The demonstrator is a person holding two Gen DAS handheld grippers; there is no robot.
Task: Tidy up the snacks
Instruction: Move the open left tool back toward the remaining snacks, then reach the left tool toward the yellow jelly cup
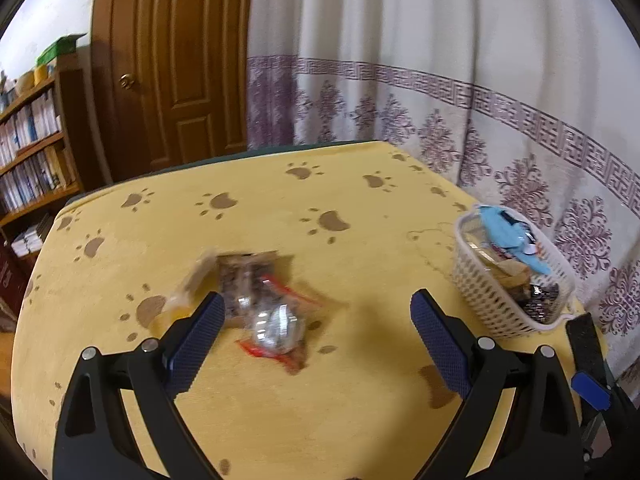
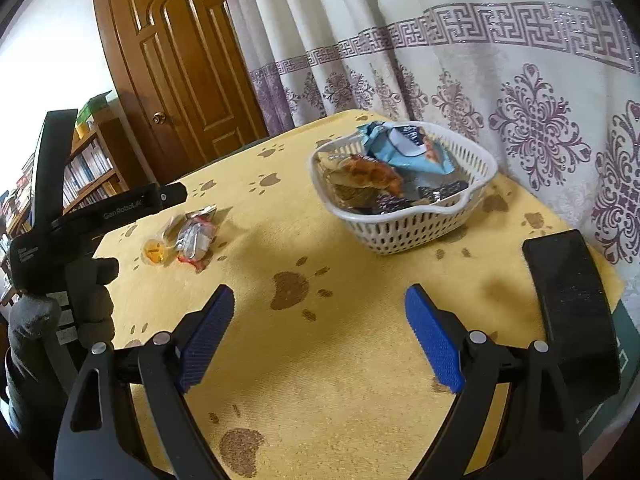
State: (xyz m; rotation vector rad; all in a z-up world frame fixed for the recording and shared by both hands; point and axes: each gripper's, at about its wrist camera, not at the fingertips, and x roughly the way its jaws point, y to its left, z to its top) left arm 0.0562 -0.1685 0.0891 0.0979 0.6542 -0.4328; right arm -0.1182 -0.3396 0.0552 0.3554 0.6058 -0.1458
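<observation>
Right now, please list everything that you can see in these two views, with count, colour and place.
table: one, yellow cloth with brown paw prints, centre
basket: one, white plastic, far right side of the table, holds several snack packs
blue pack: one, light blue, on top in the basket
loose snacks: small pile, clear, red and brown wrappers, left part of the table
yellow cup: one small, beside the pile
black block: one, right edge of the table
door: one, brown wood, behind
curtain: one, white with purple pattern, behind
bookshelf: one, wooden, left
left gripper: open, near the pile
right gripper: open, empty
gloved hand: one, grey, holds the left gripper
</observation>
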